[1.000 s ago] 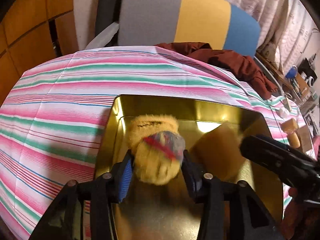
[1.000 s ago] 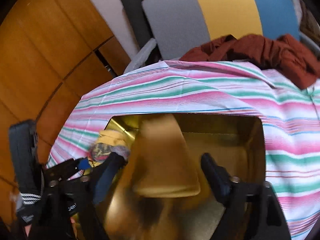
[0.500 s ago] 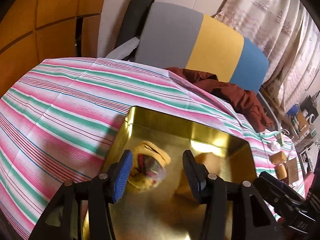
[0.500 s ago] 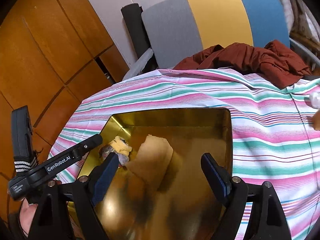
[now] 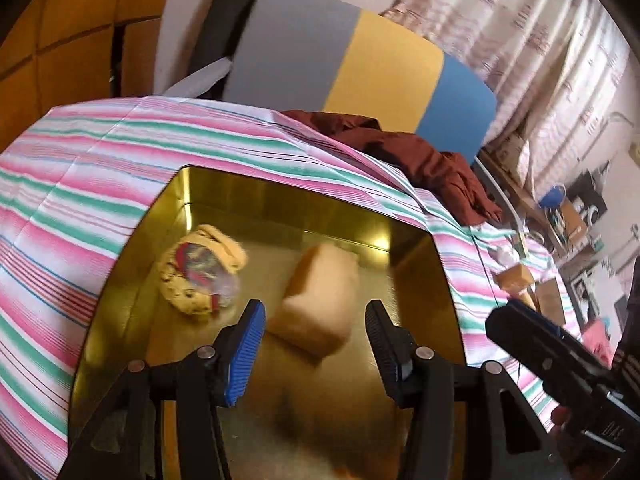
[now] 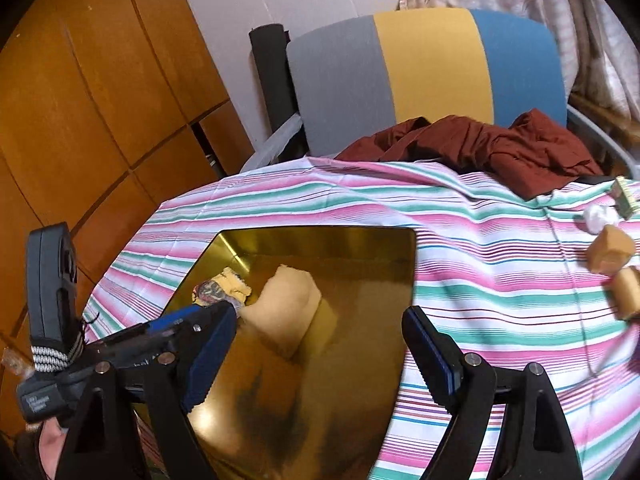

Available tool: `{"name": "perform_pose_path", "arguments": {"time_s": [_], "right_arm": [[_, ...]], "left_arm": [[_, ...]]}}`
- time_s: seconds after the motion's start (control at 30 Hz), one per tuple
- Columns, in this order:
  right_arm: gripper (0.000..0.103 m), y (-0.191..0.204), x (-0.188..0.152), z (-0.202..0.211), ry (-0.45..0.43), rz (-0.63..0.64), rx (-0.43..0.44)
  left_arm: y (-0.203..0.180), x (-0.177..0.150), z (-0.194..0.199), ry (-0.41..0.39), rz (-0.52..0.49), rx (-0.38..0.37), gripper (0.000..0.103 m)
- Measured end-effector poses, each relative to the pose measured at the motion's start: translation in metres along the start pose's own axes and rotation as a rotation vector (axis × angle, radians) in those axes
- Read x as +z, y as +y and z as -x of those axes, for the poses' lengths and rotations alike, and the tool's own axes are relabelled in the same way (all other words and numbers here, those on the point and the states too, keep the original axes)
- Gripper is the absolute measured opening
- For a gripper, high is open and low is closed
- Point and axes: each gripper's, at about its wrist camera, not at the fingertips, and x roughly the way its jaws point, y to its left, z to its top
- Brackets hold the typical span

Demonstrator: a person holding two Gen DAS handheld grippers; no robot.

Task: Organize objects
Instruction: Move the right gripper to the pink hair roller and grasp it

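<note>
A gold metal tin [image 5: 280, 196] [image 6: 320, 238] sits on the striped cloth. Inside lie a yellow fuzzy toy with a red and grey patch [image 5: 200, 272] [image 6: 220, 290] at the left and a tan sponge block [image 5: 318, 300] [image 6: 286, 308] in the middle. My left gripper [image 5: 310, 344] is open and empty above the tin, over the sponge. My right gripper [image 6: 320, 352] is open and empty above the tin's right half. The left gripper's body shows in the right wrist view [image 6: 160, 332].
Two tan blocks [image 6: 612, 248] [image 6: 628, 292] and a white crumpled bit [image 6: 598, 216] lie on the cloth to the right. A dark red garment [image 6: 480, 148] lies at the far edge before a grey, yellow and blue chair [image 6: 432, 68]. Wooden cabinets [image 6: 80, 100] stand left.
The left gripper let go of the yellow toy and the right let go of the sponge; both now lie in the tin. Both grippers opened and drew back upward.
</note>
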Motion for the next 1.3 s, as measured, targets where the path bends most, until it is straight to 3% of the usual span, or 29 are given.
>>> {"name": "perform_pose_path", "arguments": {"time_s": [0.53,0.73,1.07,1.3], "right_arm": [[0.086,-0.071,-0.015,0.053,-0.080,-0.074,-0.137],[0.089,-0.124,-0.039,0.078,-0.107,-0.142,-0.239],[0.089,-0.228,-0.090,0.121,-0.078,-0.274,-0.441],[0.094,-0.300,-0.111,0.147,-0.103,-0.344,-0.583]], "left_arm": [[-0.088,-0.031,-0.004,0.079,-0.179,-0.104,0.053],[-0.124,-0.047,-0.009,0.133,-0.262,-0.161,0.053],[-0.176,-0.076,-0.017,0.211,-0.378,-0.212,0.053],[-0.199,-0.090,-0.024,0.253,-0.429,-0.242,0.062]]}}
